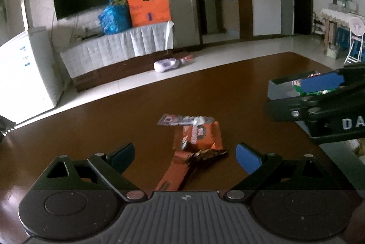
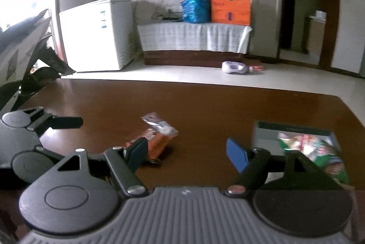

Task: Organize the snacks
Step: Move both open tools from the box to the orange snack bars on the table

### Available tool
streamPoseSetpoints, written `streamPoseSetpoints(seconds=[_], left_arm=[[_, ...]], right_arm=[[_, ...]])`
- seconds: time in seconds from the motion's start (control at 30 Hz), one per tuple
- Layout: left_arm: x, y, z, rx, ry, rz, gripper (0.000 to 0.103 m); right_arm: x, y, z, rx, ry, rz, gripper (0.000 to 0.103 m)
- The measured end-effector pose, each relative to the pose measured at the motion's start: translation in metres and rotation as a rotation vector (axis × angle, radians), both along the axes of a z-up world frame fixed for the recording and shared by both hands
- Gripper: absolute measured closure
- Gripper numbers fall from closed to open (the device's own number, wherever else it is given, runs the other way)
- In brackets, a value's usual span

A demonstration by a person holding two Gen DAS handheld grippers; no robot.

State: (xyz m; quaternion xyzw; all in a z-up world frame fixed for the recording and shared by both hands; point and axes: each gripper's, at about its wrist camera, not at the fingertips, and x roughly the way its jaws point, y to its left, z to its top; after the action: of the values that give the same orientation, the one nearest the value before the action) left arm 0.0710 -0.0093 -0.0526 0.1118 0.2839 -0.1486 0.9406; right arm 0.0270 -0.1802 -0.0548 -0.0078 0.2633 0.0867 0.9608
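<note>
An orange snack packet (image 1: 198, 137) lies on the dark brown table (image 1: 136, 107), with a purple-grey packet (image 1: 184, 120) just behind it and a long orange wrapper (image 1: 174, 172) in front. My left gripper (image 1: 184, 157) is open and empty, its fingers on either side of the long wrapper. My right gripper (image 2: 187, 152) is open and empty above the table; it also shows in the left wrist view (image 1: 319, 93). The orange packet (image 2: 159, 141) and purple-grey packet (image 2: 158, 123) lie left of it. A grey box (image 2: 262, 132) with several snack packets (image 2: 314, 150) sits to its right.
The table's far edge (image 2: 205, 84) meets a pale tiled floor. A white freezer (image 2: 98, 31), a cloth-covered TV stand (image 2: 194, 36) with a blue bag and orange box, and a purple bottle on the floor (image 2: 232, 67) stand beyond. The left gripper shows at the left (image 2: 45, 123).
</note>
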Motion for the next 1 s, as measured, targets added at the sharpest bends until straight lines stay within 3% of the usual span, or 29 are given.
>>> streamPoseSetpoints(seconds=[0.17,0.37,0.63,0.87,1.0], left_arm=[[0.002,0.009,-0.005,0.005,0.027,0.004,0.007],[0.012,0.021,-0.016,-0.021,0.101,0.004,0.020],[0.024,0.030,-0.027,-0.055,0.161,0.006,0.024],[0.033,0.035,-0.038,-0.097,0.215,0.000,0.040],[0.033,0.034,-0.040,-0.089,0.200,-0.007,0.046]], right_arm=[[0.017,0.023,-0.003,-0.018,0.017,0.031,0.026],[0.041,0.040,-0.011,-0.050,0.036,0.103,0.026],[0.075,0.050,-0.033,-0.125,0.098,0.193,0.026],[0.091,0.060,-0.047,-0.166,0.124,0.236,0.026],[0.095,0.062,-0.050,-0.171,0.132,0.243,0.026]])
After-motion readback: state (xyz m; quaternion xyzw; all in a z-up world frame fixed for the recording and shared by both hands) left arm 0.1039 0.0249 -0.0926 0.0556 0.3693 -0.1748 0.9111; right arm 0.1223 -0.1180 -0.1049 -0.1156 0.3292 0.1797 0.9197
